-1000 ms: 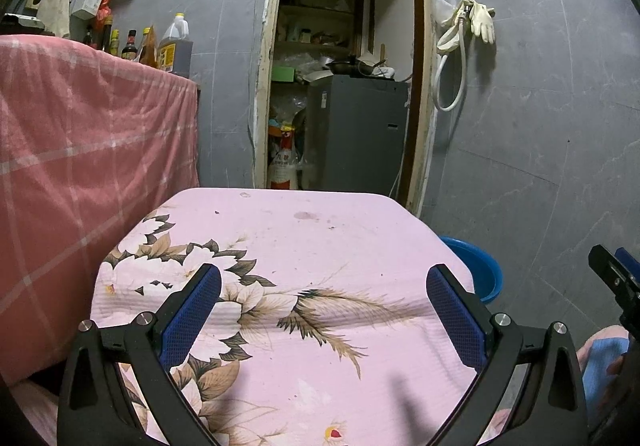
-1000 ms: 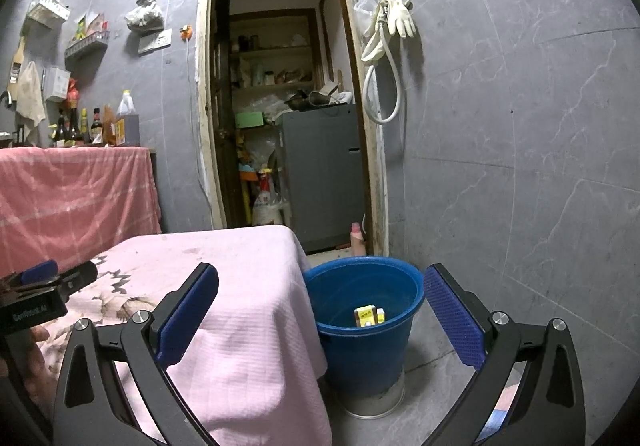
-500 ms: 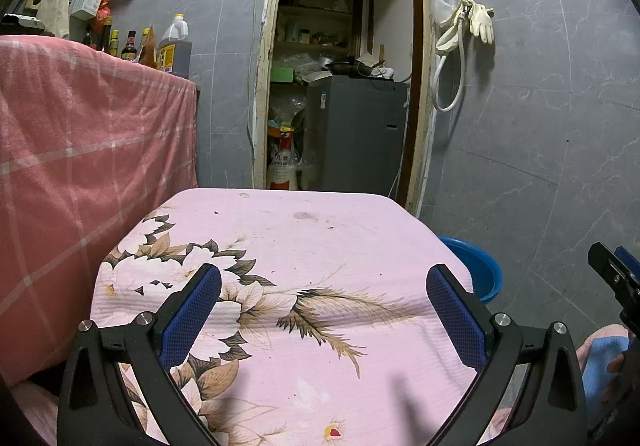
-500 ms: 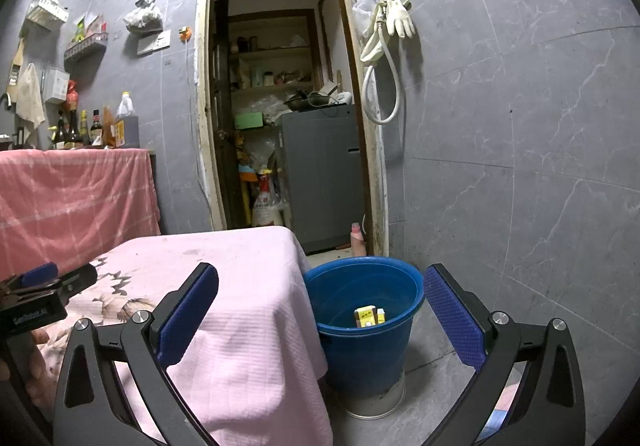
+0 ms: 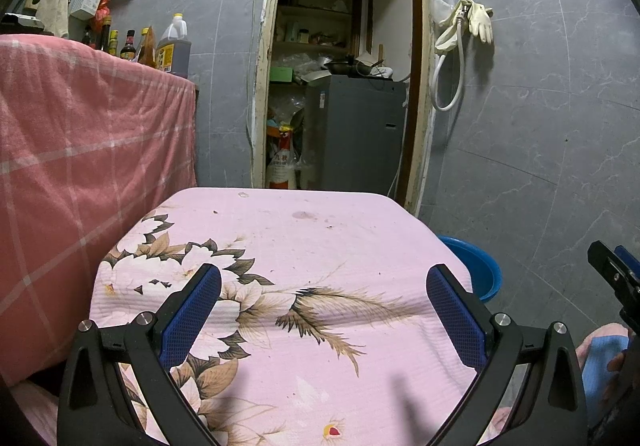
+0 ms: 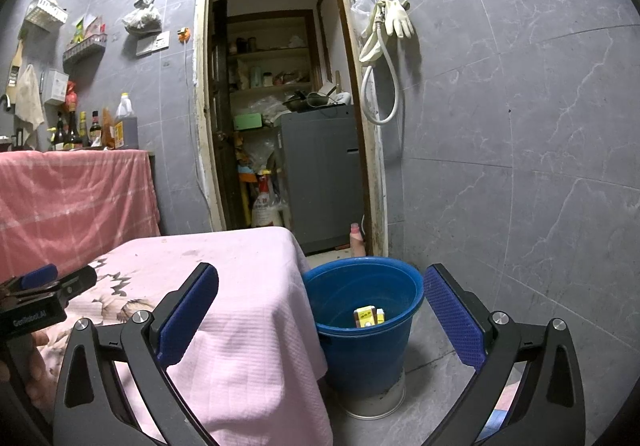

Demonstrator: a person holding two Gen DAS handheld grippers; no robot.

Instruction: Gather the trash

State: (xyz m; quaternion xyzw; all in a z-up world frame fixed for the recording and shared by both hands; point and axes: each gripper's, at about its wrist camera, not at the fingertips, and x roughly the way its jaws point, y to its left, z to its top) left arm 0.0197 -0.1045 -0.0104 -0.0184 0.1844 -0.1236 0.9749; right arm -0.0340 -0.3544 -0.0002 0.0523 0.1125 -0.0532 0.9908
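Observation:
A blue bucket (image 6: 362, 326) stands on the floor just right of a table draped in a pink flowered cloth (image 5: 304, 270). Inside it lie a yellow box (image 6: 365, 316) and a smaller yellow-topped item (image 6: 380, 315). My right gripper (image 6: 320, 310) hangs open in front of the bucket and the table's right corner, holding nothing. Over the near half of the cloth my left gripper (image 5: 324, 310) is open and empty too. Only the bucket's rim (image 5: 476, 266) shows past the table in the left wrist view. No loose trash is visible on the cloth.
A taller counter under a pink checked cloth (image 5: 80, 150) stands at the left with bottles (image 5: 172, 50) on top. Behind the table a doorway (image 5: 340, 86) opens onto a grey appliance (image 6: 324, 174) and cluttered shelves. Gloves and a hose (image 6: 384, 46) hang on the grey tiled wall.

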